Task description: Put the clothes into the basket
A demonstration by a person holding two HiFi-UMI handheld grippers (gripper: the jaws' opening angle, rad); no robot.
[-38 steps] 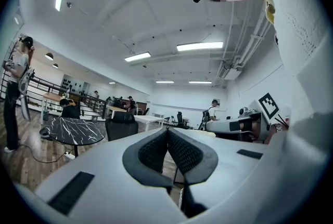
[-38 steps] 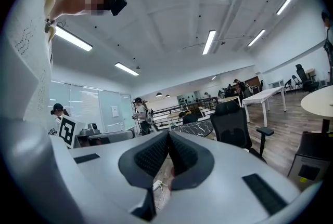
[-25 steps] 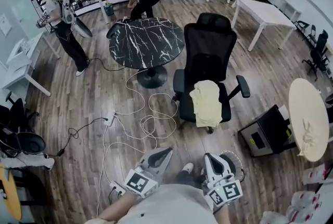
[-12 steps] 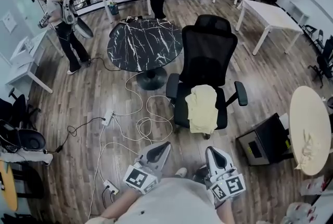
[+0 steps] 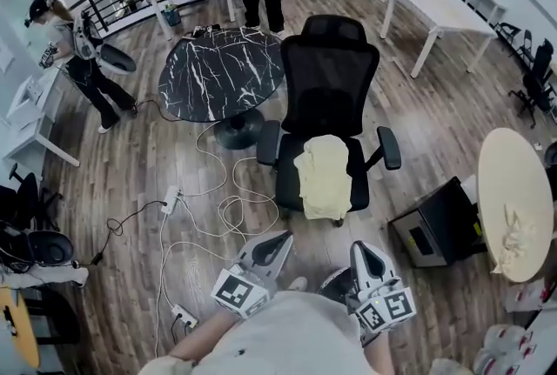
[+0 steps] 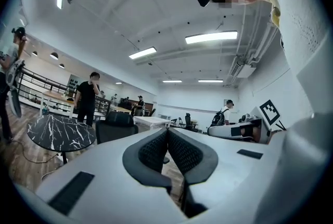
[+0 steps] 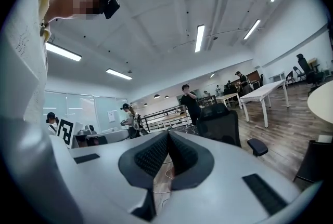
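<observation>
A pale yellow garment (image 5: 324, 176) lies draped over the seat of a black office chair (image 5: 326, 77), its lower edge hanging off the front. The chair stands on the wooden floor (image 5: 130, 182), just beside a round black marble counter (image 5: 222, 73), with white cables (image 5: 235, 212) looped on the boards between them and the person. Low down, close to the person's body, the left claw (image 5: 277, 240) and the right claw (image 5: 361, 248) point level toward the chair, well short of the garment. Both claws are closed, pads pressed together with nothing between them. Off to the right, a crumpled pale cloth (image 5: 512, 234) lies on a round cream counter (image 5: 505, 173).
</observation>
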